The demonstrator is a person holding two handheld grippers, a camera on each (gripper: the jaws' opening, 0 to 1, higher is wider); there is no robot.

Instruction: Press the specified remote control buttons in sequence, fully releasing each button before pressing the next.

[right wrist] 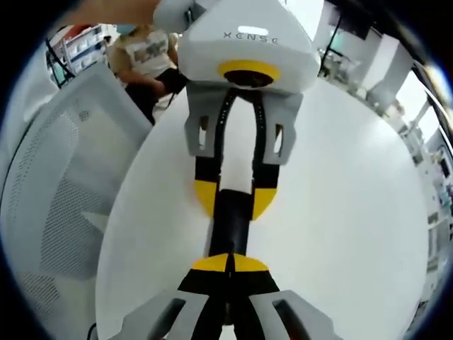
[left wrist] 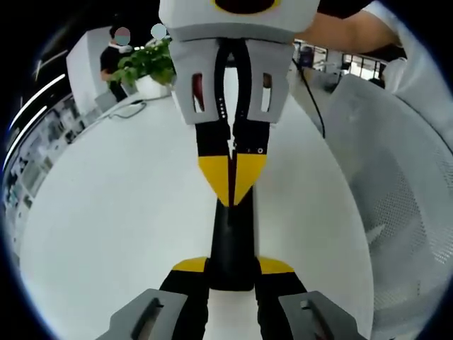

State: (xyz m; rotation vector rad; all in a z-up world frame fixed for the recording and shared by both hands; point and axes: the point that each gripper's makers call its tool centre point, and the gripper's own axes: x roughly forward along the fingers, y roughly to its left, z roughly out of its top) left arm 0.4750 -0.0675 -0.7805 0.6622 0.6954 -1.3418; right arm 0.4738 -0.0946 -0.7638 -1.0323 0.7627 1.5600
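One table (left wrist: 106,212): white and round-edged, seen under the remote (left wrist: 232,241) in both views; the remote lies flat on it.
Mesh chair (left wrist: 396,177): pale grey, set beside the table, off to one side of the remote.
Potted plant (left wrist: 148,64): green leaves in a white pot, placed on the table well beyond the remote; a person is seen just behind it.
Left gripper (left wrist: 232,268): its yellow-tipped jaws are set on either side of one end of the remote and clamped on it, as is seen in both views.
Right gripper (right wrist: 230,263): its jaws are pressed together, yellow tips meeting, and are laid on the top face of the remote, facing the left gripper.
Remote: black, long and narrow, held between the two grippers; its buttons cannot be made out.
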